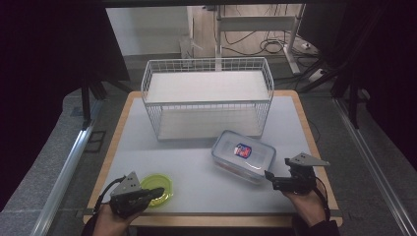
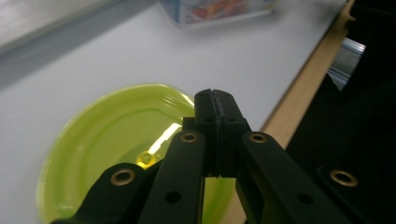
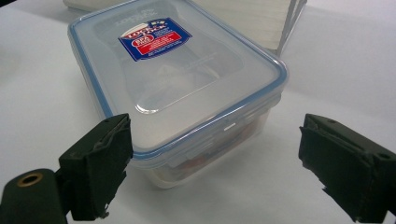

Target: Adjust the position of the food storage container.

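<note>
Hovering over the green lid (image 2: 116,149), left fingers (image 2: 215,100) closed empty — right fingers (image 3: 215,163) wide beside the container (image 3: 177,88).

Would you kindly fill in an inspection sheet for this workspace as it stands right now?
Surface: white table with a wooden edge, level and dry.
Job's things: green lid flat near the front left; clear box with blue-rimmed lid on, right of centre, something red inside.
Clutter: white wire rack at the back, both shelves bare.
Grippers: left gripper shut, jaws together over the green lid's near edge, nothing seen between them; right gripper open, jaws either side of the box's near corner, not touching.
Cables: loose cables on the floor behind the table.
Surroundings: dark curtains at both sides, metal rail along the floor at left.
</note>
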`<state>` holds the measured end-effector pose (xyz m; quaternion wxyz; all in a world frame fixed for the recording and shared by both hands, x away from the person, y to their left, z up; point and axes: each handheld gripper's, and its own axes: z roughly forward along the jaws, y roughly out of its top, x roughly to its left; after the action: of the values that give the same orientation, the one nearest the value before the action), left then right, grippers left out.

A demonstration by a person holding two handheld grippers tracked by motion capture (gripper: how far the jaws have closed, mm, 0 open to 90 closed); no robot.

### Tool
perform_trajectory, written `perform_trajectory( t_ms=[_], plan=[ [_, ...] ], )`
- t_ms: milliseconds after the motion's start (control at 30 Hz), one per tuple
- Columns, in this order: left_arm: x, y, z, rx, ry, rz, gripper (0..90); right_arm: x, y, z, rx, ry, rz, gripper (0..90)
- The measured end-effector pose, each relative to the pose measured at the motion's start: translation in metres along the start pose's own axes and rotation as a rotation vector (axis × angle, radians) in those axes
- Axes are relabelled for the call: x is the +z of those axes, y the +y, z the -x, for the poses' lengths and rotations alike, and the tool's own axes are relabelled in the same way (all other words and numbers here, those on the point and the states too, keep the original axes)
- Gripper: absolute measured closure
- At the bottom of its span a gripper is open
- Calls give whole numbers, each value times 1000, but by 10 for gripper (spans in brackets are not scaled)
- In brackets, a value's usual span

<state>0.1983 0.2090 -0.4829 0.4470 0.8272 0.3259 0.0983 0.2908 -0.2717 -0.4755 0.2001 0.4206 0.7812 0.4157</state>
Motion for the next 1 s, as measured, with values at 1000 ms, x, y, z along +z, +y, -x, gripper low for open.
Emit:
perform_trajectory(
  t_ms=[1000],
  plan=[
    [11,-16,-14,-64,42,-90,900,3,1,-2,-16,-13,-12,125]
  ],
)
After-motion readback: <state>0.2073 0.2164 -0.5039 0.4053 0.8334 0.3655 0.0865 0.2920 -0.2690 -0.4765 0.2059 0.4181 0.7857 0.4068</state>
